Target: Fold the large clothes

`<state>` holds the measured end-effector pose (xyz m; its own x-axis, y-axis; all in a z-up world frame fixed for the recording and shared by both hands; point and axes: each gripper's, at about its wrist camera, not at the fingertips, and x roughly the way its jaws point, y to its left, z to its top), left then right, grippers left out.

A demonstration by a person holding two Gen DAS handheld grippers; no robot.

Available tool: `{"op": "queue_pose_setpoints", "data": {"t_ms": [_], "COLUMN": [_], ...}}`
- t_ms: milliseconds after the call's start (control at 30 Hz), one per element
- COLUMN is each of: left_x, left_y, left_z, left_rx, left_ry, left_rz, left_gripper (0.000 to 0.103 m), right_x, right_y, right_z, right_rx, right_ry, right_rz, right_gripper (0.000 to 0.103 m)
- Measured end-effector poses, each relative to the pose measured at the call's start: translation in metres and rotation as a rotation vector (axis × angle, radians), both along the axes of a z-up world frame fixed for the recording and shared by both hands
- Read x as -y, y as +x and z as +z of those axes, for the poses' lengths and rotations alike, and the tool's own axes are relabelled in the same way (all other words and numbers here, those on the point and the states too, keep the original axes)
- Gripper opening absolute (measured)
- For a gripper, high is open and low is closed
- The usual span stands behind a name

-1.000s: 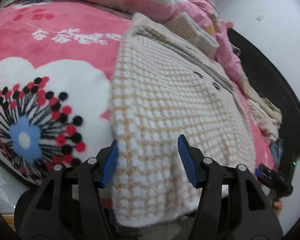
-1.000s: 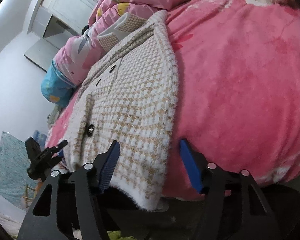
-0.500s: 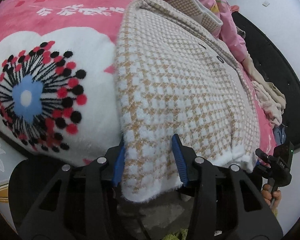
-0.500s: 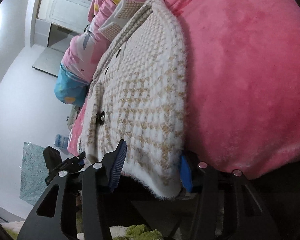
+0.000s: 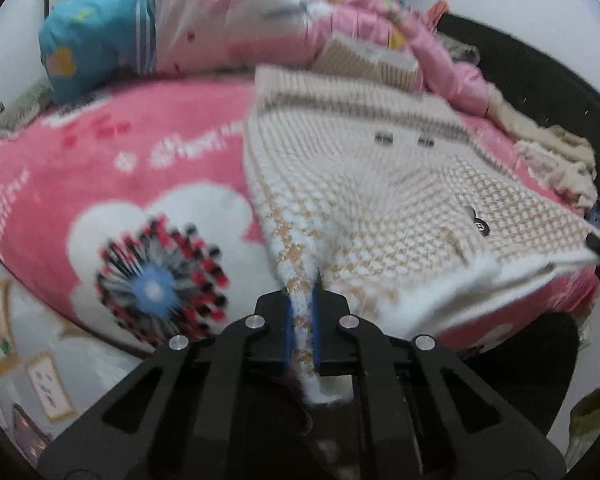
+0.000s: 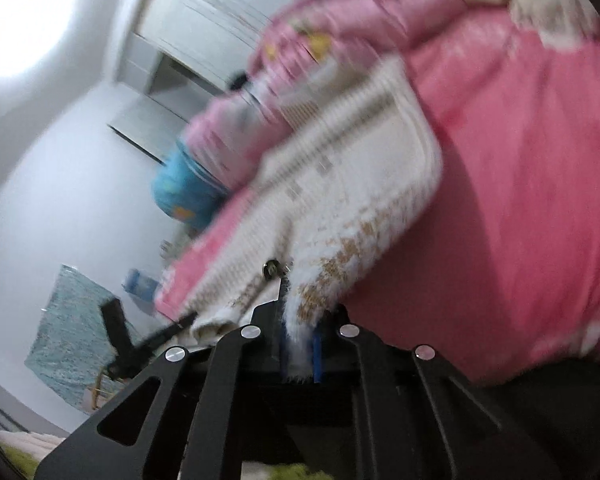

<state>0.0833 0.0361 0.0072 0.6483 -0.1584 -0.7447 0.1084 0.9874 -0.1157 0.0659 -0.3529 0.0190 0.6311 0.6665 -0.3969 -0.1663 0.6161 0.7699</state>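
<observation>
left tool (image 5: 301,322): just closed, clenched on near hem of knit coat (image 5: 380,184), lower centre | right tool (image 6: 299,344): just closed, grasping coat hem, lower centre | coat: spread on pink bed blanket (image 5: 148,176), centre-right of left view, near edge lifted | frames blurred

White walls (image 6: 52,184); white panelled door (image 6: 220,12); bed under pink floral blanket (image 5: 112,168); black headboard (image 5: 540,80).
</observation>
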Motion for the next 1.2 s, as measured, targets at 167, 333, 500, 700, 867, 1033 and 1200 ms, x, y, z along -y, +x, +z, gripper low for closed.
{"op": "queue_pose_setpoints", "data": {"t_ms": [167, 333, 500, 700, 867, 1033, 1200], "left_x": [0.002, 0.011, -0.002, -0.013, -0.02, -0.025, -0.028], "left_y": [-0.021, -0.054, -0.107, -0.115, -0.081, -0.021, 0.053], "left_z": [0.028, 0.035, 0.043, 0.003, 0.002, 0.02, 0.006], "left_rx": [0.049, 0.055, 0.03, -0.091, -0.118, -0.098, -0.15], "left_ry": [-0.012, 0.004, -0.078, -0.168, -0.251, -0.33, -0.372], "left_rz": [-0.048, -0.083, -0.09, -0.047, -0.045, -0.05, -0.019], "left_gripper": [0.006, 0.006, 0.006, 0.006, 0.007, 0.01, 0.011], "right_x": [0.005, 0.013, 0.018, 0.014, 0.018, 0.016, 0.009], "right_y": [-0.014, -0.052, -0.123, -0.123, -0.077, -0.01, 0.068], "right_z": [0.026, 0.023, 0.018, -0.029, -0.03, -0.022, -0.044], "right_rx": [0.088, 0.095, 0.093, -0.055, -0.08, -0.086, -0.15], "right_ry": [-0.014, 0.006, 0.043, 0.129, 0.168, 0.167, 0.198], "right_rz": [0.011, 0.006, 0.001, -0.015, -0.031, -0.039, -0.056], "right_gripper": [0.008, 0.008, 0.008, 0.008, 0.009, 0.009, 0.009]}}
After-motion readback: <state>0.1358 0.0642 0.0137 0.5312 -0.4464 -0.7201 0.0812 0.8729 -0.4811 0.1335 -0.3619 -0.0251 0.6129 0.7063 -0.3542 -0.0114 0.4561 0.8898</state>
